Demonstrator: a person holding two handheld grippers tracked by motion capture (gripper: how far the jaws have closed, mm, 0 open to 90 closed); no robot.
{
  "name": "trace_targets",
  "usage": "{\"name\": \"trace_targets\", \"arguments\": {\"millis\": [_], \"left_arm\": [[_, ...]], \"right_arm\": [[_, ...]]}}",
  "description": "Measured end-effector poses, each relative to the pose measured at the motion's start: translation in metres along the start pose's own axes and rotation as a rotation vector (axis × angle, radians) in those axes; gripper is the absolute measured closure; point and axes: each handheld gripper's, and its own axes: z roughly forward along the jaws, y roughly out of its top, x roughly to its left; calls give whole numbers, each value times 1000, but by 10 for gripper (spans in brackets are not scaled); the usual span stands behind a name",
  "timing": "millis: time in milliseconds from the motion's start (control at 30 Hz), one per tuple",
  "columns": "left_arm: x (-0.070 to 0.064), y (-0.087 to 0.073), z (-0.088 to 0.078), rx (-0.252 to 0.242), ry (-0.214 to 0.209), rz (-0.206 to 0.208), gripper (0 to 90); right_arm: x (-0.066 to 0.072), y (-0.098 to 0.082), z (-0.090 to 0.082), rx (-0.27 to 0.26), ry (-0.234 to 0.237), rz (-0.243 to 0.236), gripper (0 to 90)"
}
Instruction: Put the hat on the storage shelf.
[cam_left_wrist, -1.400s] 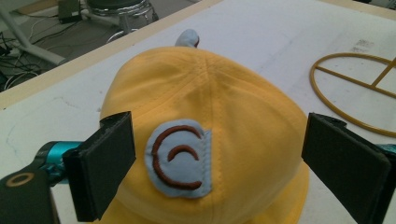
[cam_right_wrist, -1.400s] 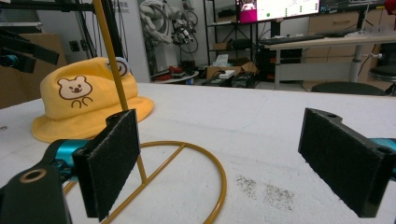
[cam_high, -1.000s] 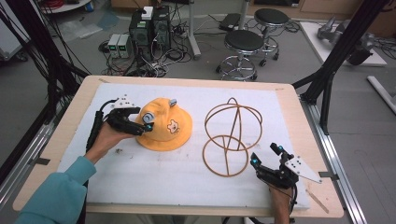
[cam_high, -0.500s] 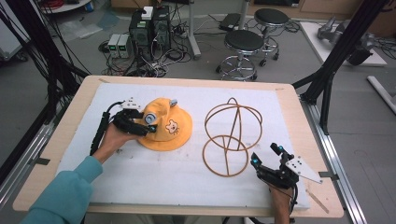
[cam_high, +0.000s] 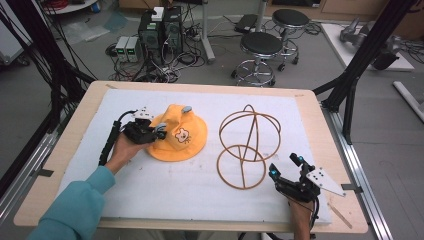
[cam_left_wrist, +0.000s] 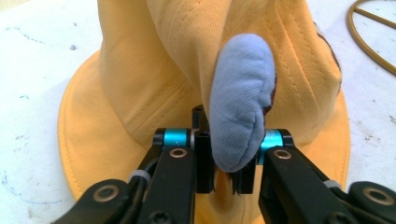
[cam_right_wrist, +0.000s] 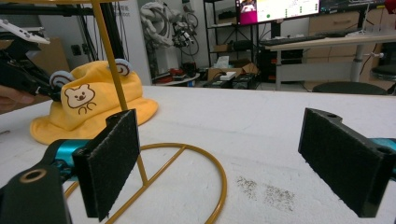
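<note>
Two black jaws of the left gripper (cam_left_wrist: 225, 179) had just been closing and pinched the grey-blue ear (cam_left_wrist: 240, 100) of the yellow hat (cam_high: 178, 134) lying right ahead of it; the right gripper (cam_right_wrist: 233, 163) stood spread, the wire stand (cam_high: 247, 145) just before it.
</note>
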Motion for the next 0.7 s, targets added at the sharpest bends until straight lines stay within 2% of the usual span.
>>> {"name": "trace_targets", "arguments": {"millis": [200, 467, 567, 700], "left_arm": [[-5, 5, -10, -18, -13, 19, 838], [-10, 13, -41, -106, -8, 8, 839], [-13, 22, -54, -108, -7, 27, 839], [-17, 41, -73, -152, -12, 41, 840]], "right_arm": [[0, 0, 0, -2, 1, -6, 115], [1, 0, 1, -1, -4, -17, 114], [1, 0, 1, 2, -4, -16, 114], [1, 0, 1, 3, -6, -17, 114]]}}
